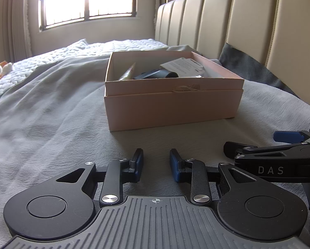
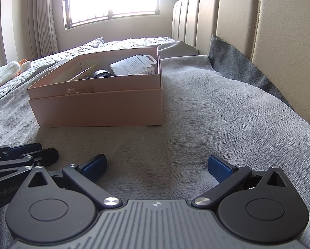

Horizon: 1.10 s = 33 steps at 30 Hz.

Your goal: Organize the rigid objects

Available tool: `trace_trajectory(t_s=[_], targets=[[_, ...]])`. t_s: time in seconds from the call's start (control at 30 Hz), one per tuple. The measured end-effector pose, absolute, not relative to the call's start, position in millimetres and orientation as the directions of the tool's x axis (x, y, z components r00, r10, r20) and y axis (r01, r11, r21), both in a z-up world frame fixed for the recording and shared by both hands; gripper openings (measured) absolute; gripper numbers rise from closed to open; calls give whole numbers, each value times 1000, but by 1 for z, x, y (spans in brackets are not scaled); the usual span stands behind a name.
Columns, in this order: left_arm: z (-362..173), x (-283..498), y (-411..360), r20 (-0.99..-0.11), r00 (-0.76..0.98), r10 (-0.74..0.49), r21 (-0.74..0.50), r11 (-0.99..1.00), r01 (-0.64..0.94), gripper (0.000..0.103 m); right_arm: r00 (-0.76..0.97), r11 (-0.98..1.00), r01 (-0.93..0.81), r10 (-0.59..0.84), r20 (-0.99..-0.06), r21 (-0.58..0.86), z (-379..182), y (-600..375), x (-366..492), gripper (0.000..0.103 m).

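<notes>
Pale pink cardboard box (image 1: 173, 108), lid off, seated in a wider base, holding a white carton (image 1: 184, 66), a dark cylinder (image 1: 167, 75) and a tan packet (image 1: 128, 73). Sits mid-frame on the grey bedspread (image 1: 51, 114), well beyond both tongs. Left gripper (image 1: 156, 161) low in frame, half spread, pinching nothing. Right gripper (image 2: 157, 164) spread wide, empty, angled down beside it.

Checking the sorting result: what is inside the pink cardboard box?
Inside the pink cardboard box: a white printed package, a dark cylindrical object and a tan patterned item. The near wall hides anything lower down.
</notes>
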<state>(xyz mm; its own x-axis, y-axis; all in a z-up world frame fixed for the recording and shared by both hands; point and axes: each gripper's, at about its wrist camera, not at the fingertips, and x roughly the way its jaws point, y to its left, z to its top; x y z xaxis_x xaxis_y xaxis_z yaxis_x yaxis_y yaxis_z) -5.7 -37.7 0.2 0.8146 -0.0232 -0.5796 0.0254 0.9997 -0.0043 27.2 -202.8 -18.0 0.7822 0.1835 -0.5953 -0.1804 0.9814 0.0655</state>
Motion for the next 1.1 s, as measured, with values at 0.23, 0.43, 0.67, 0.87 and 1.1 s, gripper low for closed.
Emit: trace_trajectory(t_s=[0.23, 0.43, 0.67, 0.87, 1.1], targets=[[1, -6, -37, -580, 814, -28, -12, 1000, 26, 32, 782, 981, -180, 183, -595, 65, -18, -203, 27, 103], [1, -6, -36, -579, 814, -32, -18, 999, 26, 32, 782, 981, -180, 184, -595, 65, -18, -203, 27, 103], [1, -6, -36, -579, 815, -33, -20, 999, 26, 32, 782, 981, -181, 184, -595, 65, -18, -203, 27, 103], [2, -6, -35, -579, 814, -40, -32, 999, 26, 32, 782, 981, -181, 184, -595, 65, -18, -203, 27, 103], [2, -6, -33, -580, 814, -48, -44, 999, 27, 32, 782, 981, -181, 184, -595, 65, -18, -202, 27, 103]])
